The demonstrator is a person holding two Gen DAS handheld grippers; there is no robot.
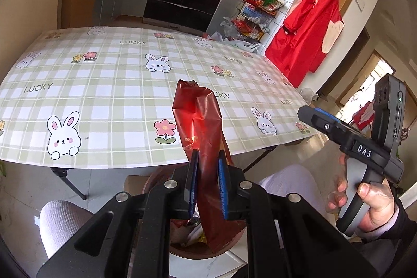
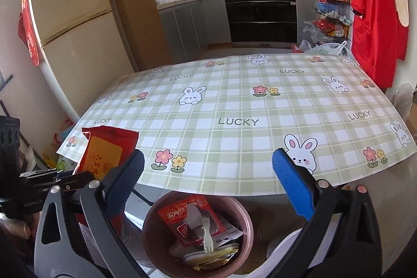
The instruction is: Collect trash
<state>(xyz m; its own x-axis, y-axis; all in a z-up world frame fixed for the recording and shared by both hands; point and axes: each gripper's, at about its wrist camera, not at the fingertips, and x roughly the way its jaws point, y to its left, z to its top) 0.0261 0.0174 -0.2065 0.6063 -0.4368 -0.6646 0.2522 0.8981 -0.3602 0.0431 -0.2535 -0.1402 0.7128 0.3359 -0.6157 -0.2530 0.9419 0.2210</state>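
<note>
My left gripper (image 1: 208, 184) is shut on a long red snack wrapper (image 1: 200, 116), which stands upright between the blue pads past the table's near edge. Its lower end hangs into the pink bin (image 1: 192, 255) below. In the right wrist view the same wrapper (image 2: 109, 155) shows at the left, with the left gripper (image 2: 70, 175) beside it. My right gripper (image 2: 208, 173) is open wide, with nothing between its fingers, above the bin (image 2: 149, 220). The bin holds a red packet (image 2: 187, 215), a small white fork (image 2: 207, 233) and other wrappers.
The checked bunny tablecloth (image 2: 234, 100) covers the table in front. A person's knees in white trousers (image 1: 60, 220) flank the bin under the table edge. A hand (image 1: 365, 202) holds the right gripper's handle. A red apron (image 2: 375, 17) hangs at the right, a fridge (image 2: 73, 25) stands left.
</note>
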